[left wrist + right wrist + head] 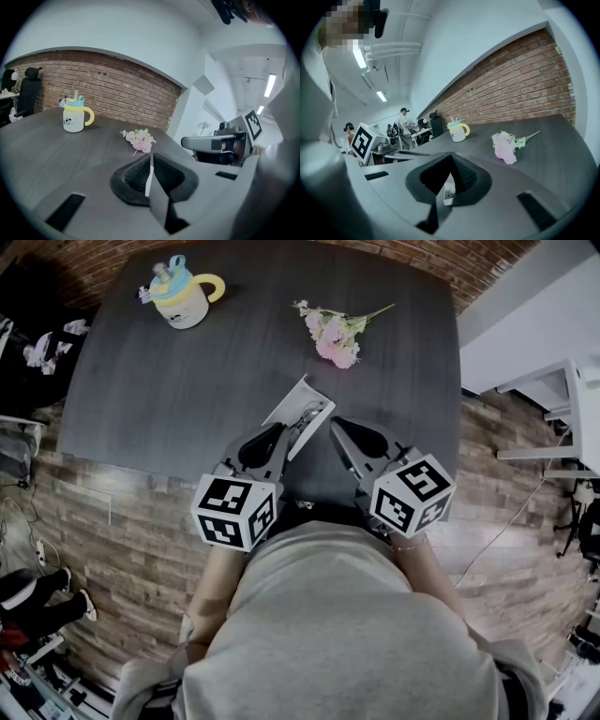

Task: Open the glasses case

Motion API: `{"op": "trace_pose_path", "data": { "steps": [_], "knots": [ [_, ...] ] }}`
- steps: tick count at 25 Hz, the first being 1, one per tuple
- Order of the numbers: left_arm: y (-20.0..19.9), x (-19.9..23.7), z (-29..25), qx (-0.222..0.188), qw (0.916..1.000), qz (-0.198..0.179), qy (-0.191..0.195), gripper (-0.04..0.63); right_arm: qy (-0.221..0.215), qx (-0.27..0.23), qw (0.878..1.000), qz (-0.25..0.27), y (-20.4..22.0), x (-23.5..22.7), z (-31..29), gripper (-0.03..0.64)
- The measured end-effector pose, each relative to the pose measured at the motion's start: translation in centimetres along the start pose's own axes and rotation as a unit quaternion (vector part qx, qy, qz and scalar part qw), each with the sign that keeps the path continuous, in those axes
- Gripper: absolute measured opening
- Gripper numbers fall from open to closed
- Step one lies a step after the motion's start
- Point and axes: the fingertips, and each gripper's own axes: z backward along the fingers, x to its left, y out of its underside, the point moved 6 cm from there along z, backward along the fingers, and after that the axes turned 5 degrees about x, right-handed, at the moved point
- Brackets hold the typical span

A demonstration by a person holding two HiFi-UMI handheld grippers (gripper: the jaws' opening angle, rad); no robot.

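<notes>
The glasses case [298,401] is a flat grey case with a white inside, lying tilted at the near edge of the dark table [187,381]. My left gripper [296,424] is shut on a thin white edge of the case [149,177], seen end-on between the pads. My right gripper [336,427] comes in from the right at the case's near corner. Its jaws stand together on a thin white flap [447,191] with a small metal ring. The rest of the case is hidden by the jaws in both gripper views.
A yellow and blue mug [181,293] stands at the far left of the table. A bunch of pink flowers [336,337] lies at the far right. Office chairs and people are in the room behind, beside a brick wall [117,84].
</notes>
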Motion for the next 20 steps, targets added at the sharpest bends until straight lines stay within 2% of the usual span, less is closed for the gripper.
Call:
{"op": "trace_pose_path", "data": {
  "steps": [4,12,20],
  "knots": [
    [0.5,-0.1,0.2,0.004,0.9999,0.01,-0.001,0.04,-0.002,0.018,1.0,-0.011,1.2,0.5,0.5,0.008],
    [1.7,-0.8,-0.2,0.033,0.9994,-0.008,0.008,0.04,-0.007,0.031,0.999,-0.016,2.1,0.6,0.3,0.008],
    [1.8,-0.9,-0.2,0.034,0.9993,-0.015,0.009,0.04,-0.01,0.029,0.999,-0.011,2.3,0.7,0.2,0.006]
  ]
}}
